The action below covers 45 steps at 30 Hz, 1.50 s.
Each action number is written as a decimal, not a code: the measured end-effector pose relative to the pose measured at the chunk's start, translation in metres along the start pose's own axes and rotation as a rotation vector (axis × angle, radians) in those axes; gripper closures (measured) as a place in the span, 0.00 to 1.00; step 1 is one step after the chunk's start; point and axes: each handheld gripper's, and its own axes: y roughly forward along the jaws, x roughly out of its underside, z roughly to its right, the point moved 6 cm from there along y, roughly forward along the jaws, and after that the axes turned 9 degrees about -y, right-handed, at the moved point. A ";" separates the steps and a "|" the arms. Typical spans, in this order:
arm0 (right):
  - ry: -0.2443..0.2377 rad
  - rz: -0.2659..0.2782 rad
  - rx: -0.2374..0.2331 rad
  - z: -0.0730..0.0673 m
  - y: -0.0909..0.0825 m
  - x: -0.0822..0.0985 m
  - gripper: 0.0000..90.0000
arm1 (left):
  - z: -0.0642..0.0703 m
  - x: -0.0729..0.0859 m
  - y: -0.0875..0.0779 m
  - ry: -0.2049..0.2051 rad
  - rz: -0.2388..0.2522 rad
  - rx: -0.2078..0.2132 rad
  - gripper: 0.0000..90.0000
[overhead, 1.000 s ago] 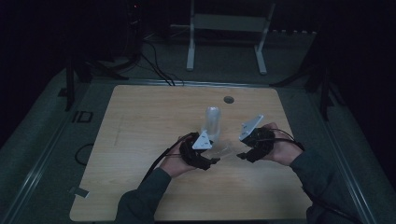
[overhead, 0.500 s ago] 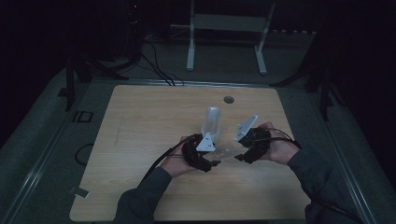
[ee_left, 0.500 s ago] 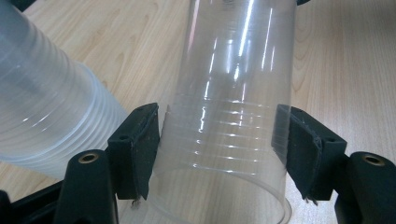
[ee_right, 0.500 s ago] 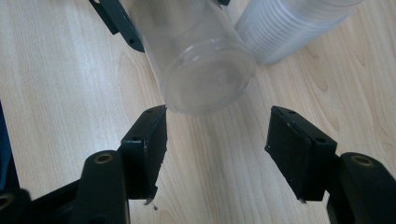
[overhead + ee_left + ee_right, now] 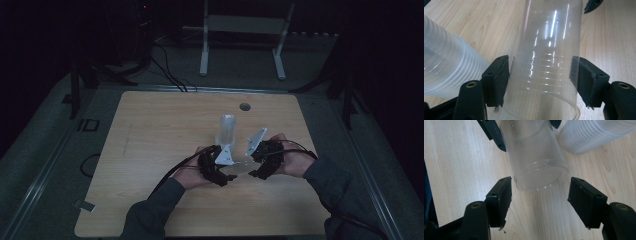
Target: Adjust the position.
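Jaws first: the left gripper [image 5: 541,82] is clamped on a clear cup [image 5: 546,65] at frame centre over the counter [image 5: 150,150]; the right gripper [image 5: 540,197] has just been opening, its jaws apart with the cup base between them untouched. A cup stack [image 5: 446,65] lies at left. Risk judged: thin wall buckled by the squeeze, cup slipped.

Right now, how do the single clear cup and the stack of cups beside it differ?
The single clear cup is gripped between the left tool's pads; the stack of cups lies free on the table, untouched. The single cup's wall is nearly see-through with a few faint rings; the stack looks milky, with many close ridges. Both are clear plastic, side by side.
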 end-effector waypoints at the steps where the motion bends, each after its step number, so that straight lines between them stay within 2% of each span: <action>1: 0.000 -0.004 -0.001 0.000 0.001 0.000 0.38 | 0.000 0.000 0.000 0.001 0.003 -0.001 0.36; 14: -0.007 -0.016 -0.027 -0.003 0.012 0.000 0.38 | 0.004 -0.001 0.002 0.021 -0.005 -0.006 0.36; 30: 0.002 -0.027 -0.032 -0.004 0.017 0.002 0.35 | 0.008 -0.002 0.006 0.051 -0.012 -0.006 0.37; 37: -0.003 -0.021 -0.024 -0.006 0.015 0.001 0.27 | 0.009 -0.002 0.008 0.051 -0.013 -0.011 0.38; 45: -0.019 -0.011 -0.013 -0.005 0.014 -0.002 0.24 | 0.012 -0.003 0.007 0.068 -0.005 -0.015 0.38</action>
